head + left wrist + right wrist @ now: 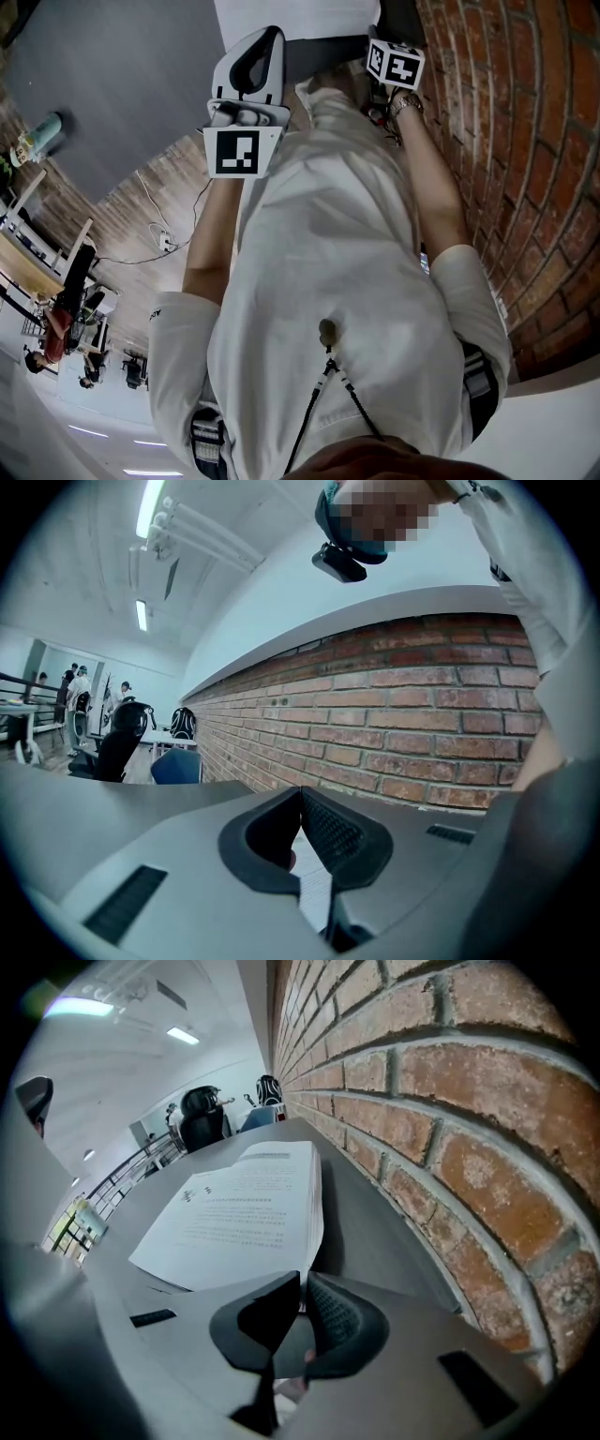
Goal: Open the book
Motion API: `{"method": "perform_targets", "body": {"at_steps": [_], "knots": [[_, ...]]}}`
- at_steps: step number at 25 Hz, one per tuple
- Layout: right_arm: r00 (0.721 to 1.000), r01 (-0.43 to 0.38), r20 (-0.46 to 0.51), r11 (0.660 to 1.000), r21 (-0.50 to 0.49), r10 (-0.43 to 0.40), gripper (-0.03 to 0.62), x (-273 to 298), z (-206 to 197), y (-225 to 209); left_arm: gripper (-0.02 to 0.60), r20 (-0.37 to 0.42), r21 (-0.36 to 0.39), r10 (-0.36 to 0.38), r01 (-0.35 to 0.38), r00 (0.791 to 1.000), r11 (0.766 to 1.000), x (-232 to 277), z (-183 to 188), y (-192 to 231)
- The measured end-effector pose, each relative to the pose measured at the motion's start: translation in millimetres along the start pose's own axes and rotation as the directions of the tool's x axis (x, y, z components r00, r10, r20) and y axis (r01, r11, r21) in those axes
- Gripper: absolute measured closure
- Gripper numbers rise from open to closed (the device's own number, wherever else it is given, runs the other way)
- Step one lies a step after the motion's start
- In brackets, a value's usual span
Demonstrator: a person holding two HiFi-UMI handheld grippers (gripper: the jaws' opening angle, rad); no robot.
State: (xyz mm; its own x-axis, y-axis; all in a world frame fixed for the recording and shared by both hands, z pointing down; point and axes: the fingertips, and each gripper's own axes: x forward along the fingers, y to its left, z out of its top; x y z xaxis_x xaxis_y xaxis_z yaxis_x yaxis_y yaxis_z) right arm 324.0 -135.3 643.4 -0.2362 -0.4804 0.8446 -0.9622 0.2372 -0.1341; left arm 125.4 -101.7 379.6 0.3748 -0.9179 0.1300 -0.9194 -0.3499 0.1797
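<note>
The book lies open on the grey table, its white printed pages facing up beside the brick wall. My right gripper points steeply down and is shut on the near edge of the top pages. In the head view the book shows only as a white patch at the top, with my left gripper reaching over its left part. The left gripper is held about level with its jaw tips touching. White paper shows through the gap under them. I cannot tell whether it pinches anything.
The brick wall runs close along the right of the table. The person's white shirt fills most of the head view. Office chairs and distant people are beyond the table's far end. A cable lies on the wooden floor.
</note>
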Motion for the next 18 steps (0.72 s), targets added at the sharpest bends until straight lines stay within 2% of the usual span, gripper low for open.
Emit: {"method": "perform_targets", "body": {"at_steps": [6, 18], "knots": [[0.999, 0.017, -0.031, 1.000, 0.011, -0.017, 0.550, 11, -7, -7, 0.560, -0.002, 0.003, 0.007, -0.007, 1.000, 1.000, -4, -1, 3], [0.998, 0.049, -0.035, 0.999, 0.016, -0.048, 0.549, 14, -8, -5, 0.558, 0.004, 0.003, 0.011, -0.011, 1.000, 1.000, -11, 1, 6]]}}
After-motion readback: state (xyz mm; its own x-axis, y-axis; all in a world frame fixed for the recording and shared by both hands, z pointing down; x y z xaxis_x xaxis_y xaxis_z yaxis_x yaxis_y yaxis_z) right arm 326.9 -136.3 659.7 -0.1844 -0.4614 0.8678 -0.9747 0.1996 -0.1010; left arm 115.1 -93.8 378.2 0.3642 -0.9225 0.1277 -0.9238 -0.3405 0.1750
